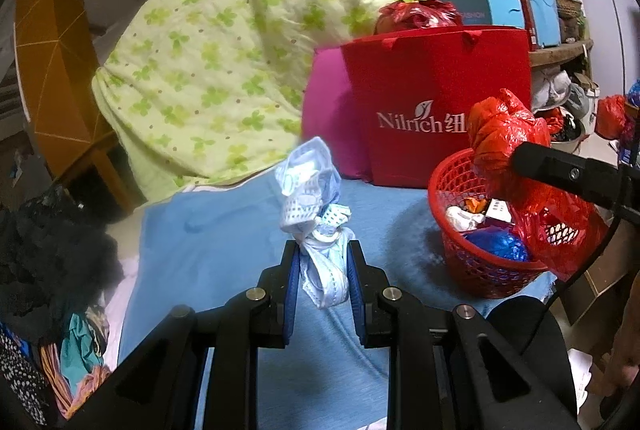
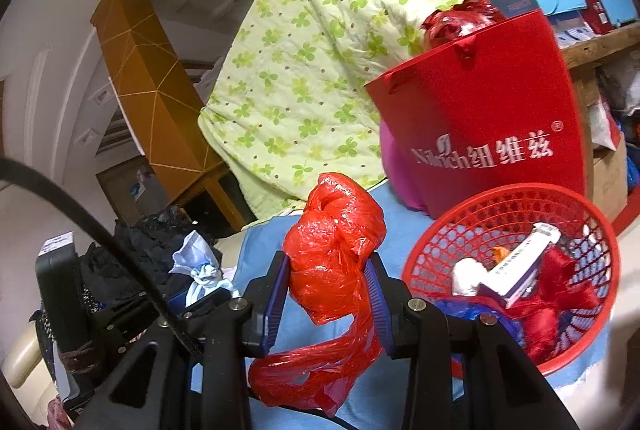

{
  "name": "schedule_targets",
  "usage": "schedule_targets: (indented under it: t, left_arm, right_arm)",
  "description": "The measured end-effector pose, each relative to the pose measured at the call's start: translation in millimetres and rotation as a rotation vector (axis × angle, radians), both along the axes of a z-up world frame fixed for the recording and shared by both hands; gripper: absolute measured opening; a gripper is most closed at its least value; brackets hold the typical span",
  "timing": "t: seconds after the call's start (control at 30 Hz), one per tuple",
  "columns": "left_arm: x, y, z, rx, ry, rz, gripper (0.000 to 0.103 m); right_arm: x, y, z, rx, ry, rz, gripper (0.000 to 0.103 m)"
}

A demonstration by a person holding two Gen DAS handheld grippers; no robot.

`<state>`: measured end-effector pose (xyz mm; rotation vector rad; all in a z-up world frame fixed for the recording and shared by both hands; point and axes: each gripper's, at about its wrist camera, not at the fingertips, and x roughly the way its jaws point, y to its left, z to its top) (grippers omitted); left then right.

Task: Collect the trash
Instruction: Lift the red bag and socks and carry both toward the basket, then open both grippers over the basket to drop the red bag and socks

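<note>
My left gripper (image 1: 323,250) is shut on a crumpled bundle of pale blue face masks (image 1: 310,186), which sticks up between the blue pads over the blue cloth (image 1: 224,230). My right gripper (image 2: 330,262) is shut on a knotted red plastic bag (image 2: 334,230) whose tail hangs down below the jaws. In the left wrist view that red bag (image 1: 504,138) hangs over the rim of a red mesh basket (image 1: 468,266). The basket (image 2: 472,230) sits to the right of my right gripper and holds paper scraps, a small box and red and blue wrappers.
A red paper gift bag (image 1: 440,90) stands behind the basket, with a pink cushion (image 1: 328,114) beside it. A green clover-print quilt (image 1: 224,46) is heaped at the back. Dark clothes (image 1: 52,250) lie at the left. Boxes crowd a shelf (image 1: 560,50) at the right.
</note>
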<state>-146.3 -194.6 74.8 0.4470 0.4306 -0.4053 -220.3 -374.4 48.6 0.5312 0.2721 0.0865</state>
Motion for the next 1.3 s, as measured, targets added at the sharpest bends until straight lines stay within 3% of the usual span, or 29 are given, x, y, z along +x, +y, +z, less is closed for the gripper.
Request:
schedule_targets:
  t: [0.37, 0.6, 0.77, 0.83, 0.9, 1.13, 1.3]
  left_arm:
    - [-10, -50, -2, -0.03, 0.082, -0.202, 0.024]
    - [-1, -93, -9, -0.095, 0.183, -0.342, 0.025]
    - [19, -122, -22, -0.157, 0.28, -0.408, 0.028]
    - [25, -130, -29, -0.176, 0.314, -0.44, 0.037]
    - [29, -133, -36, -0.18, 0.329, -0.436, 0.061]
    - [26, -105, -39, -0.158, 0.285, -0.376, 0.064]
    - [21, -64, -20, -0.146, 0.209, -0.282, 0.079]
  right_arm:
    - [-31, -61, -9, 0.037, 0.005, -0.159, 0.041]
    - [-45, -104, -20, 0.108, 0.015, -0.242, 0.041]
    - [-29, -127, -24, 0.144, 0.032, -0.25, 0.042]
    - [-18, -134, -25, 0.166, 0.042, -0.245, 0.043]
    - [-5, -140, -28, 0.172, 0.06, -0.243, 0.043]
    - [41, -141, -46, 0.208, 0.143, -0.199, 0.057]
    - [43, -117, -47, 0.165, 0.164, -0.171, 0.061]
